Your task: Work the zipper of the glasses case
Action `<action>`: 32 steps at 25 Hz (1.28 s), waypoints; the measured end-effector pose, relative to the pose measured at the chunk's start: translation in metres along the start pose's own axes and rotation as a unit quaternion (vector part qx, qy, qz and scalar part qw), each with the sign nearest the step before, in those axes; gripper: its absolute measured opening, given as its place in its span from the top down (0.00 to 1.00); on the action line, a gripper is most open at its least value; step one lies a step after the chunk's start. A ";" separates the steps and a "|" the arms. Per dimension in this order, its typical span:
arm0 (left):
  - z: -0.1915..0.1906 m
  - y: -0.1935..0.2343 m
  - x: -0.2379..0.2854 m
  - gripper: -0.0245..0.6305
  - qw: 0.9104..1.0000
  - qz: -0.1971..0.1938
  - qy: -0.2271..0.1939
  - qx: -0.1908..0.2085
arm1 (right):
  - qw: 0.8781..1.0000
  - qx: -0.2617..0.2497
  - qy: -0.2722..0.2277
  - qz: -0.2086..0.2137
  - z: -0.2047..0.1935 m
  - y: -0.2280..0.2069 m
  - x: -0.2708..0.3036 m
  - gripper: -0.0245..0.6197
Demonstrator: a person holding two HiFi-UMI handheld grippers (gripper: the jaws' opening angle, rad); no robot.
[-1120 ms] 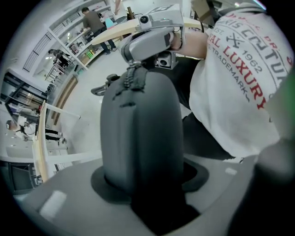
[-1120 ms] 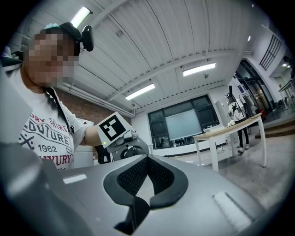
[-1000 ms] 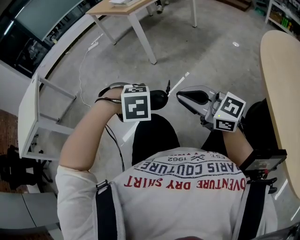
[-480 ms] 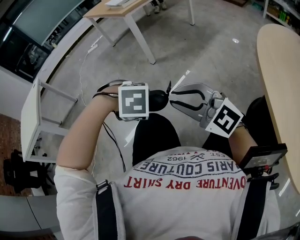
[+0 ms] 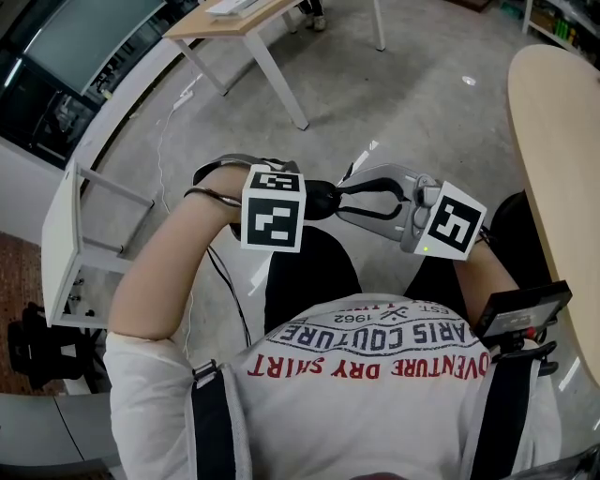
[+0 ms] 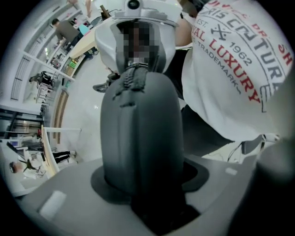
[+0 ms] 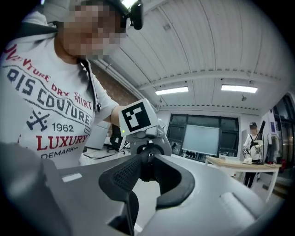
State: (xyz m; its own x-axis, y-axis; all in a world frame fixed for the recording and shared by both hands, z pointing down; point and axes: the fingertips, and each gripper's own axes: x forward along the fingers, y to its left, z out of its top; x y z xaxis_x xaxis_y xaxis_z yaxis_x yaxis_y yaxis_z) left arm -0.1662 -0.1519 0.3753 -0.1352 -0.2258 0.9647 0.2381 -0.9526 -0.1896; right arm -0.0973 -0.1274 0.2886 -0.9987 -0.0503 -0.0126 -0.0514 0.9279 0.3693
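Between the left gripper jaws, we are clamping the glasses case; right gripper jaws are pinching its zipper pull, steady slide likely next.

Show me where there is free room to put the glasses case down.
Free: the wooden tabletop at right, bare where visible, and the grey floor between it and the white-legged table. Crowded: the lap, where the left gripper holds the glasses case and the right gripper pinches its zipper pull.

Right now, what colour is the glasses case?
The glasses case is dark grey; left gripper view.
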 end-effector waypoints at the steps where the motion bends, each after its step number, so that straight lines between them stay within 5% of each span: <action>1: 0.001 0.001 0.000 0.58 1.000 0.006 -0.001 0.004 | 1.000 0.013 -0.010 0.001 0.002 -0.001 -0.001 0.83; 9: 0.011 0.003 0.003 0.58 1.000 0.017 -0.022 0.008 | 0.997 0.062 -0.039 0.000 0.001 -0.003 -0.009 0.88; 18: 0.015 0.004 0.012 0.58 0.999 0.021 -0.026 0.005 | 0.995 0.093 -0.019 -0.004 -0.008 -0.003 -0.013 0.92; 32: 0.021 0.005 0.018 0.58 0.998 0.011 -0.062 -0.013 | 0.998 0.059 -0.019 0.000 -0.007 -0.006 -0.014 0.93</action>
State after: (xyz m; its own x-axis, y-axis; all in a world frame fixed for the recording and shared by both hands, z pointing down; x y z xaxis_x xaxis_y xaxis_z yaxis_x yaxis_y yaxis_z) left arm -0.1473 -0.1567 0.3953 -0.0088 -0.2213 0.9752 0.2142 -0.9530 -0.2144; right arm -0.0827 -0.1350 0.2928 -0.9980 -0.0393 -0.0488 -0.0506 0.9648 0.2580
